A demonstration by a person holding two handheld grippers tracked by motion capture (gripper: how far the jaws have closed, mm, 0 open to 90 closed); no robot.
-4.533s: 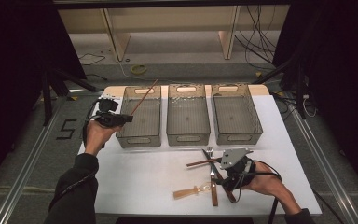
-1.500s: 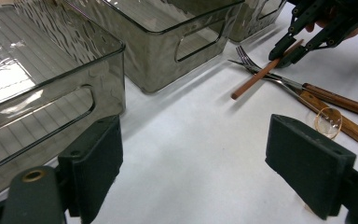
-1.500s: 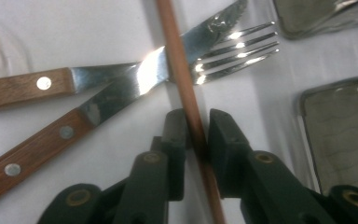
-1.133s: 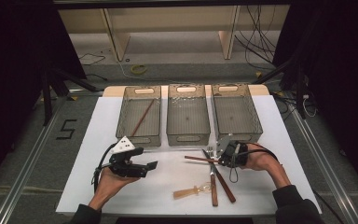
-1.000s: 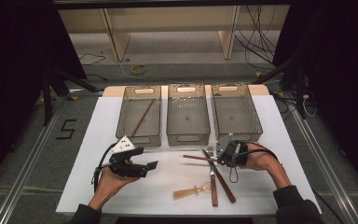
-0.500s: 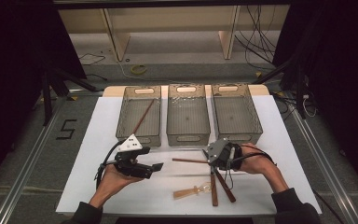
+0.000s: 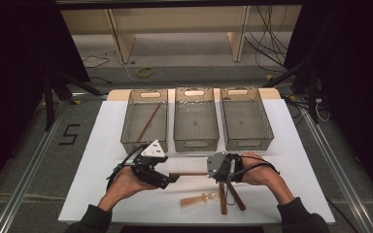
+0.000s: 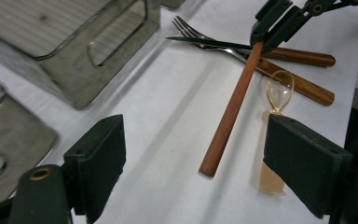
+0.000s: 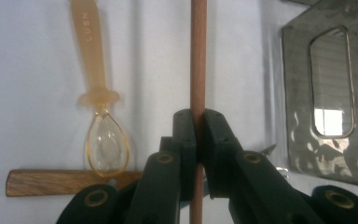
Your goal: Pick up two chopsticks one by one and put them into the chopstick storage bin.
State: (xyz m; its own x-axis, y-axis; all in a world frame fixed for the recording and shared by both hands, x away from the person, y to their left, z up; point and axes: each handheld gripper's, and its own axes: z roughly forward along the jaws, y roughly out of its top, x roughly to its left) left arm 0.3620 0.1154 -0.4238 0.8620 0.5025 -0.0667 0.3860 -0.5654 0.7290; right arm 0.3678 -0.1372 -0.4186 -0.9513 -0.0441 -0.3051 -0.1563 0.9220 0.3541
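Amber spoon [image 7: 200, 198] beside fork [image 8: 200, 38], knife [image 8: 205, 43].

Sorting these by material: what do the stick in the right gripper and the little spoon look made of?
The stick looks like wood: reddish-brown, matte, smooth. The spoon looks like plastic or resin, though I cannot be sure: amber, translucent handle with moulded letters, glossy see-through bowl.

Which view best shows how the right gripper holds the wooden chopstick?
The right gripper view: the jaws pinch the wooden chopstick squarely. The left gripper view shows its free end; the high view shows it level between the hands, small.
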